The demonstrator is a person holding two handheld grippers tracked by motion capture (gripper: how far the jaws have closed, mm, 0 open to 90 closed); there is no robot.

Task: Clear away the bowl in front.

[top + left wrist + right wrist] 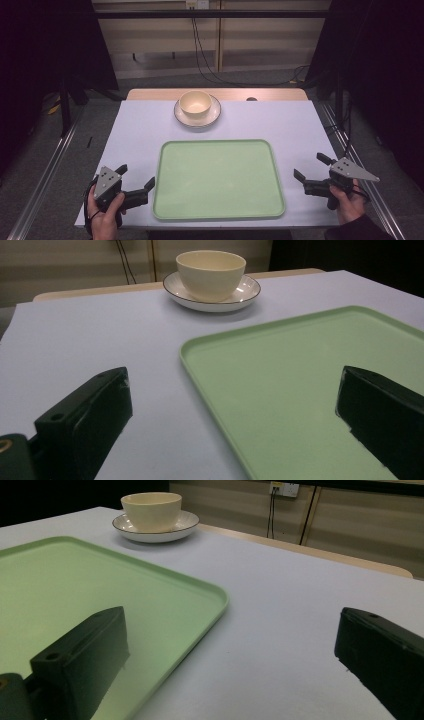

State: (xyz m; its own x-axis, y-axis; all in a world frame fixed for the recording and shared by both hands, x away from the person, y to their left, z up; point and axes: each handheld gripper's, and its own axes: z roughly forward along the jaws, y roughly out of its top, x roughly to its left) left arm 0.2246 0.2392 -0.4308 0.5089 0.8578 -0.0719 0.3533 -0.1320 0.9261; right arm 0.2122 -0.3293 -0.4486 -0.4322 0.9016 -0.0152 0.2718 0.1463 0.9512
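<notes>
While the green tray (218, 180) lies flat in the near middle of the white table (140, 130), a person's hand holds a gripper at each of its sides. The left gripper (136, 176) sits at the tray's near left corner, held by the left hand (105, 217), with its jaws spread wide and nothing between them; one jaw tip reaches just beside or over the tray's left rim, and the other stands over bare table. In the left gripper view the tray's rim (210, 385) runs up between the two black jaws. The right gripper (312, 167) rests near the table's right edge, held by the right hand (348, 202), a little apart from the tray's right side, its jaws also spread and holding nothing. In the right gripper view the tray's corner (217, 597) lies between the jaws.

At the far middle of the table, well apart from the tray and both grippers, a cream bowl (195, 104) stands upright on a white plate (214, 116) with a dark rim. The bowl looks empty in the high view. Black cables (205, 65) hang against the pale wall beyond the table.
</notes>
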